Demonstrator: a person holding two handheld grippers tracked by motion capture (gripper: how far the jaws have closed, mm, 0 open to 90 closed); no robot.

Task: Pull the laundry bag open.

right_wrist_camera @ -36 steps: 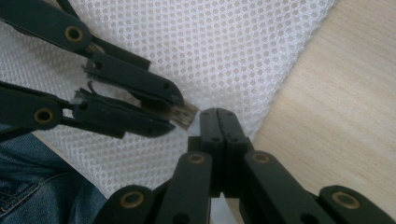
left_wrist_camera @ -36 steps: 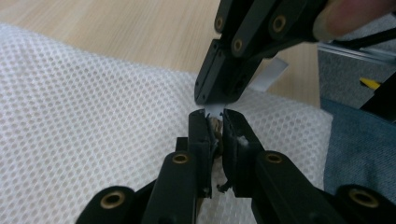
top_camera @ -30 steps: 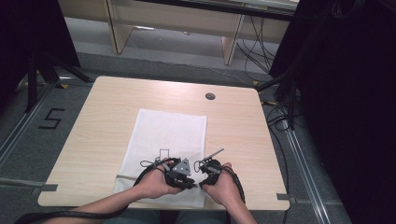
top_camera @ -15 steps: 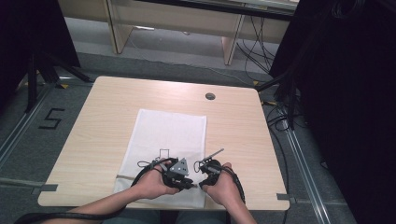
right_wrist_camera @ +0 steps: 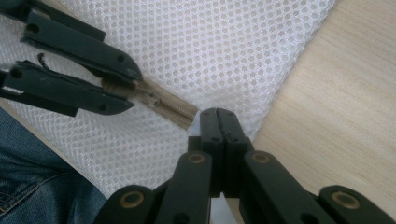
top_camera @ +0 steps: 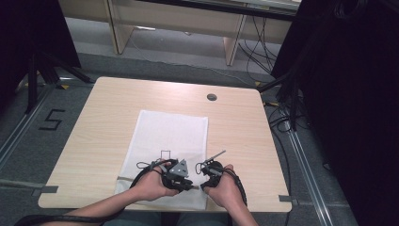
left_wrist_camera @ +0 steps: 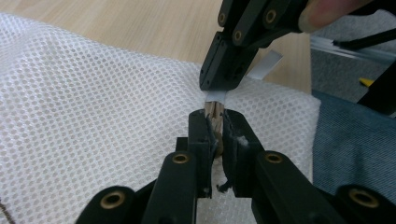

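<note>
The white mesh bag (top_camera: 169,146) lies flat mid-table (top_camera: 99,122), unmoved since a second ago, both hands too. At its near edge the left gripper (left_wrist_camera: 214,122) clamps the tan zipper (right_wrist_camera: 168,108) (teeth readable from the right gripper view). The right gripper (right_wrist_camera: 222,116), jaws pressed together, pinches the zipper's end.
</note>
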